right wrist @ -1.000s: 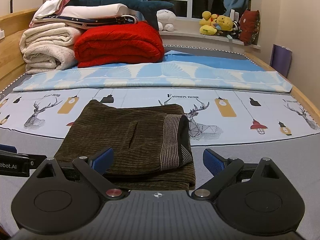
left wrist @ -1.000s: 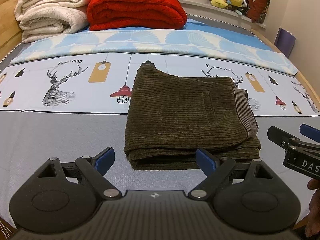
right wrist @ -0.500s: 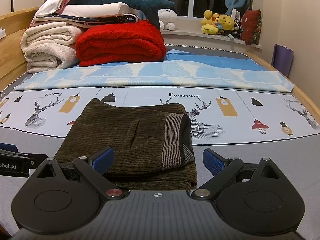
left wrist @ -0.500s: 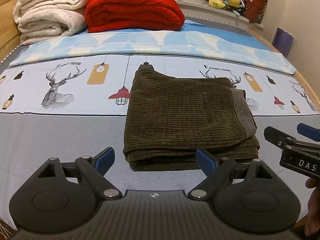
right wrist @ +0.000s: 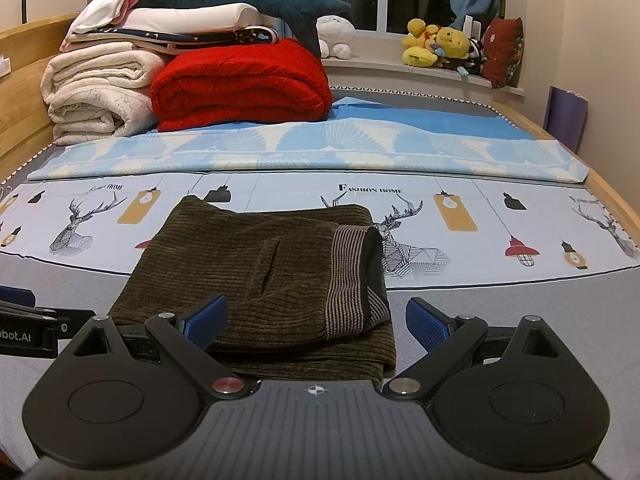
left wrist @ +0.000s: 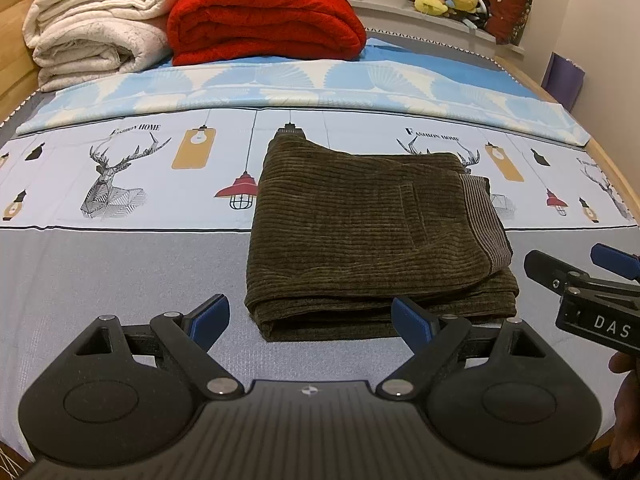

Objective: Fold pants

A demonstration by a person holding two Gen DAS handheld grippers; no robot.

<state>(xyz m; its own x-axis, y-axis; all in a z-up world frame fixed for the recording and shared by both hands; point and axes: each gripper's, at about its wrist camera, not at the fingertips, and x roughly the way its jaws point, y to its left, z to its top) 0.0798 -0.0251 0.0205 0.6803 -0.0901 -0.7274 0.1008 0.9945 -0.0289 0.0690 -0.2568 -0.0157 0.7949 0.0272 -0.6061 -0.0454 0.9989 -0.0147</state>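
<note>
Little has changed since a second ago: the pants [left wrist: 372, 236] lie folded in the same spot on the bed [left wrist: 120, 264], only looking slightly nearer. The left tongs [left wrist: 310, 320] and right tongs [right wrist: 316, 320] both gape wide, released, hovering at the pants' near edge, gripping nothing.

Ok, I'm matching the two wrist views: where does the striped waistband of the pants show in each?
Left wrist: striped waistband on the right edge of the folded pants, right of centre.
Right wrist: waistband just right of centre, on the pants' right end.
Shared landmark: red blanket behind.
</note>
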